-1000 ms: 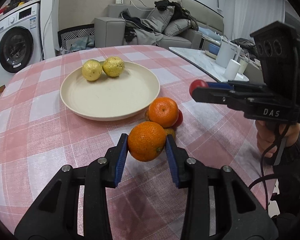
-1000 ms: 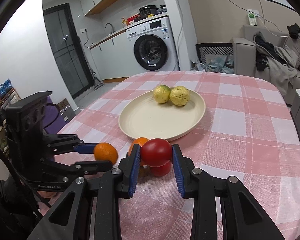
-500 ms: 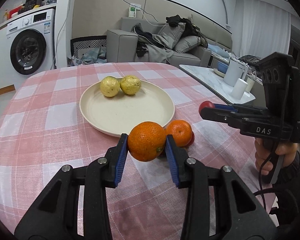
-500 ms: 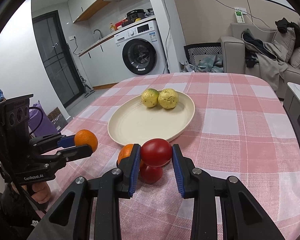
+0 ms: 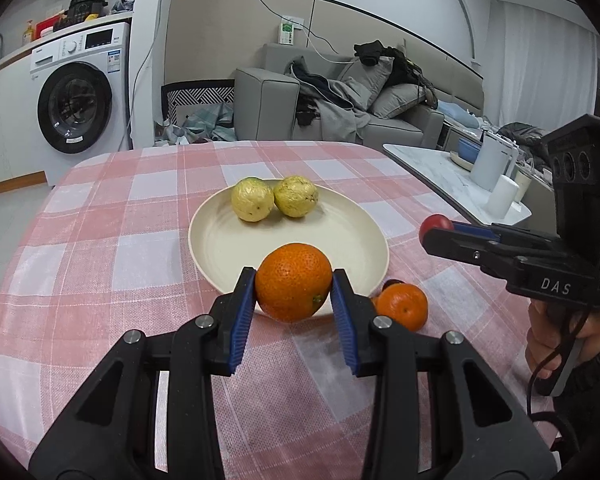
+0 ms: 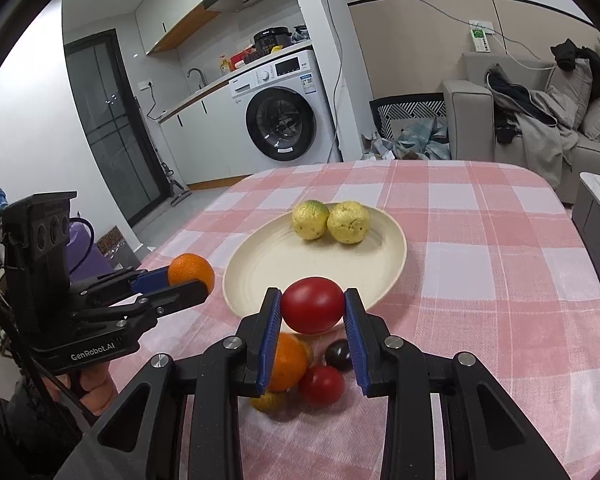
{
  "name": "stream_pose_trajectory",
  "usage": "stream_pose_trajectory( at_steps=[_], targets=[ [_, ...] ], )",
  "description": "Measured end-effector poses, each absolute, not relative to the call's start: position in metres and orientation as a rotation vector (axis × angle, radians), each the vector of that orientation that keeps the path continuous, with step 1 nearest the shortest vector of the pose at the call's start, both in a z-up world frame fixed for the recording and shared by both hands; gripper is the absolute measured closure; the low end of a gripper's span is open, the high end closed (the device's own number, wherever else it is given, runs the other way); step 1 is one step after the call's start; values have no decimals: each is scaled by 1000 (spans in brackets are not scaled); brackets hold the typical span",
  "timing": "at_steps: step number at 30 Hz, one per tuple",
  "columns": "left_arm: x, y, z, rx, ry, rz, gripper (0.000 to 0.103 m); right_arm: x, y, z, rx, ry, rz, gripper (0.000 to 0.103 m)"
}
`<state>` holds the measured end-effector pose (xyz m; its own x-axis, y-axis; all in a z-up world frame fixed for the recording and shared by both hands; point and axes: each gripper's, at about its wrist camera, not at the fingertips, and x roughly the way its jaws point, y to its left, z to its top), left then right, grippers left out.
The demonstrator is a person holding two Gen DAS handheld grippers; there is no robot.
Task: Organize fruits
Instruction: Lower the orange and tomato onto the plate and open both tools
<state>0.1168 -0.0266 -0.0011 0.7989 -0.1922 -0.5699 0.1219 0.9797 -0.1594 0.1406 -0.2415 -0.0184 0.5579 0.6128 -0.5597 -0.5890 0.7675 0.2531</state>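
The left gripper [image 5: 294, 294] clamps an orange [image 5: 293, 282], held above the plate's [image 5: 220, 240] 6 o'clock rim. The right gripper [image 6: 312, 312] clamps a tomato [image 6: 312, 305] over that rim too. Two yellow fruits [image 5: 274, 203] touch at the plate's 12 o'clock. Another orange [image 5: 402, 306] lies beside the plate at 4 o'clock.

We now carry the orange [image 5: 293, 282] and the red tomato [image 6: 313, 310] higher, nearer the plate's [image 5: 220, 248] front rim than a second ago.
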Motion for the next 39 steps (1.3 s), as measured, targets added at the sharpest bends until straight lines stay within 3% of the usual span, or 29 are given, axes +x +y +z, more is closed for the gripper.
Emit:
stream_pose_trajectory(
  at_steps=[21,39],
  targets=[
    [181,-32,-30,-107,688,-121,69,179,-221,-34,49,729,671,71],
    [191,-27,-39,-123,726,-90,68,185,-215,-50,20,788,654,71]
  ],
)
